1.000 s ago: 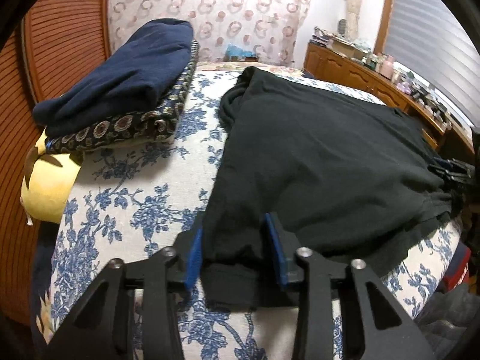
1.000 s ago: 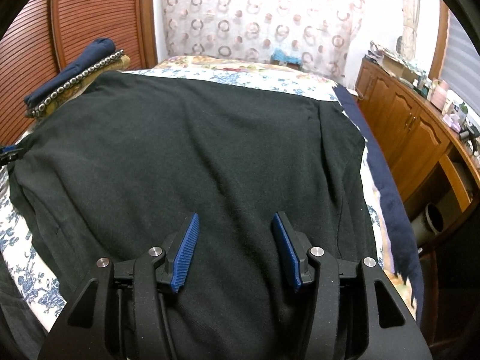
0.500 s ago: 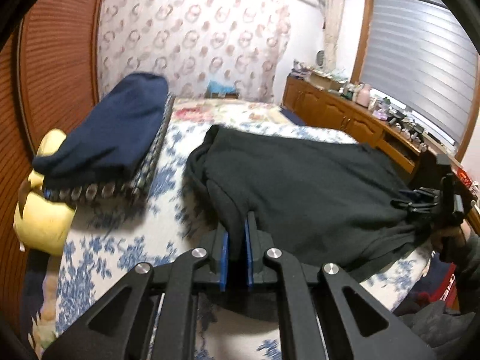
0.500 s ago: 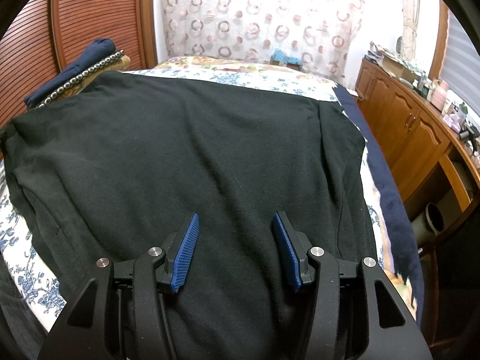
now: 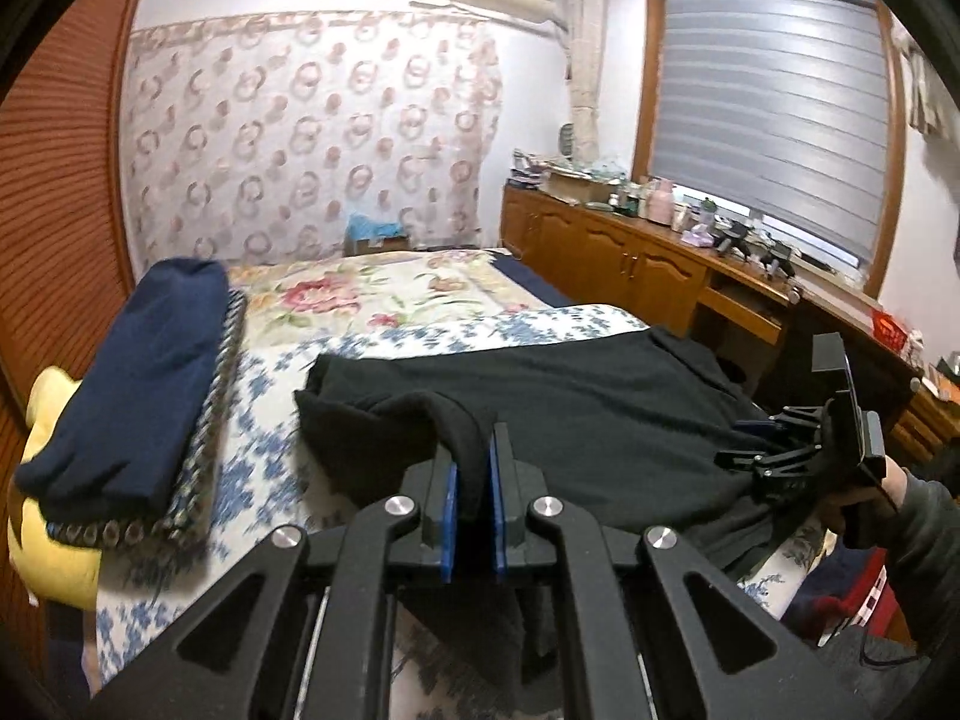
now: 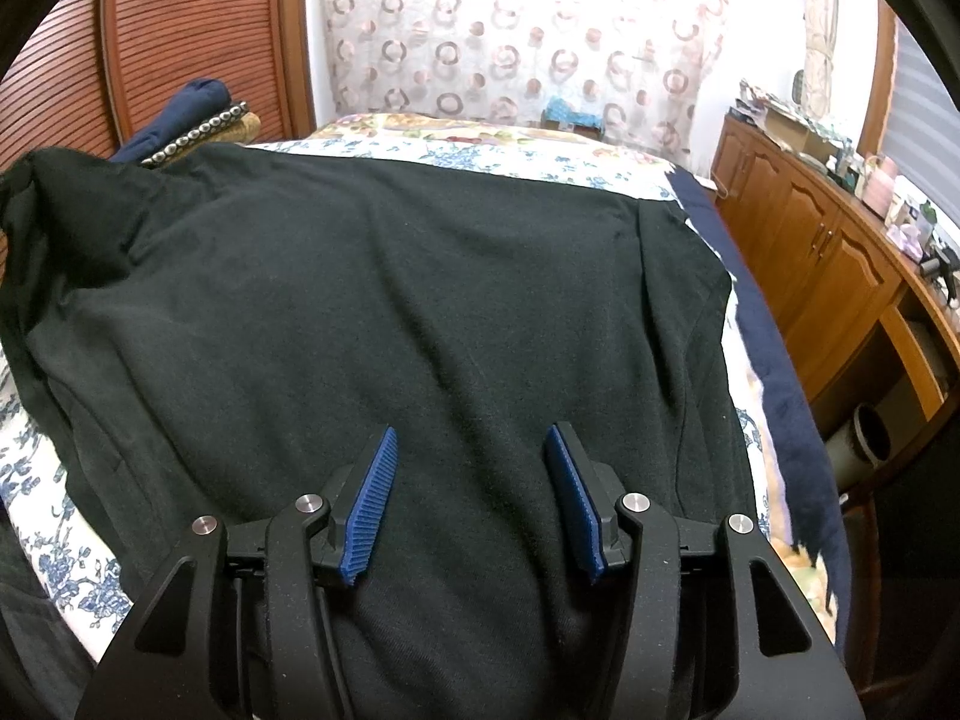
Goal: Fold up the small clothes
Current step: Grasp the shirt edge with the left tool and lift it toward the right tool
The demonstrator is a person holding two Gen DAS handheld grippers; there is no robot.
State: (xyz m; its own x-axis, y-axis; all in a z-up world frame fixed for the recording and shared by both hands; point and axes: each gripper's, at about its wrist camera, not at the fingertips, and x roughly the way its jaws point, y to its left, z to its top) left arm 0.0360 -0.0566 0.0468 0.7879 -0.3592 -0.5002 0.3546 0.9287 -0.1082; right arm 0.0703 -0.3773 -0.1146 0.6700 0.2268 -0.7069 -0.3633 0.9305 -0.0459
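Note:
A black garment (image 5: 600,414) lies spread over the floral bed (image 5: 384,300). My left gripper (image 5: 474,468) is shut on its near left edge, and the pinched cloth rises off the bed in a ridge. In the right wrist view the same black garment (image 6: 384,312) fills the middle, its far left corner lifted. My right gripper (image 6: 471,468) stands open just above the cloth, nothing between its blue pads. That right gripper (image 5: 774,450) also shows at the garment's right edge in the left wrist view, held by a hand in a dark sleeve.
A folded navy garment (image 5: 132,384) rests on a patterned cushion (image 5: 210,420) at the bed's left, with a yellow pillow (image 5: 48,516) beneath. A wooden dresser (image 5: 660,264) crowded with small items runs along the right. A wooden slatted wall (image 6: 180,30) stands on the left.
My left gripper closed on the garment's edge and rose, lifting that edge off the bed. The right gripper stayed still and open.

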